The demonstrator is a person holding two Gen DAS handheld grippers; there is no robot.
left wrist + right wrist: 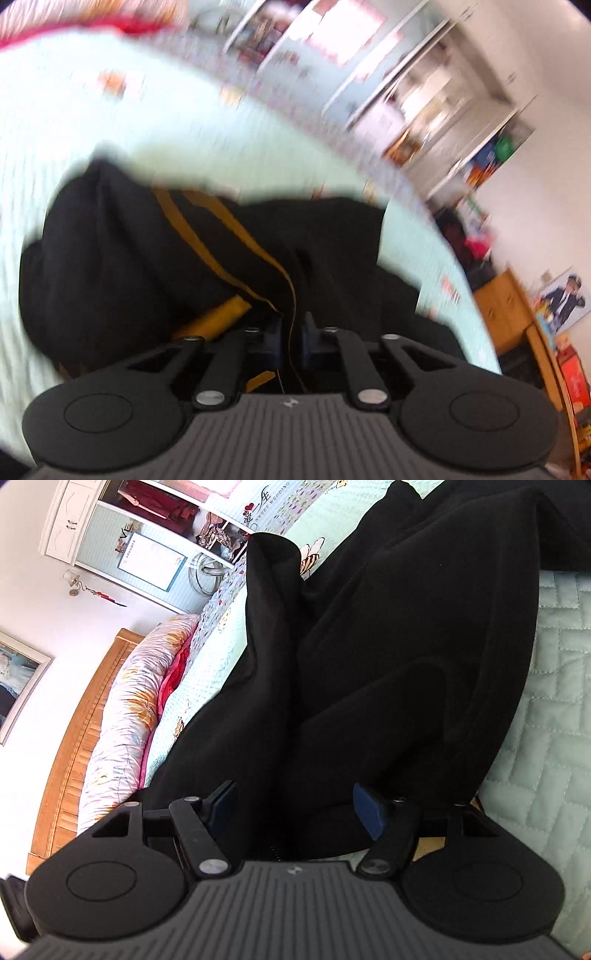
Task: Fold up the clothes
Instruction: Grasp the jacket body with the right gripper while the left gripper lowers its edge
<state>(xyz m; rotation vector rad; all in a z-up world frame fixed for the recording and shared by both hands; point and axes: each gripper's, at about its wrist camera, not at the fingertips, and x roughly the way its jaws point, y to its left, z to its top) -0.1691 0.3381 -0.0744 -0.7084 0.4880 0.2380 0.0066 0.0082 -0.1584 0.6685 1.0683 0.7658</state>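
Note:
A black garment with mustard-yellow stripes (207, 240) lies bunched on a pale mint quilted bedspread (110, 122); this view is motion-blurred. My left gripper (292, 326) is shut on a thin edge of the garment at a yellow seam. In the right wrist view the same black garment (388, 646) spreads in long folds over the bedspread (554, 701). My right gripper (295, 805) is open, its blue pads (369, 812) wide apart with black cloth lying between them.
A floral pillow (125, 716) and a wooden headboard (74, 738) lie at the left of the right view. A white wardrobe (122, 535) stands behind. In the left view shelves (424, 92) and a wooden cabinet (509, 314) line the wall.

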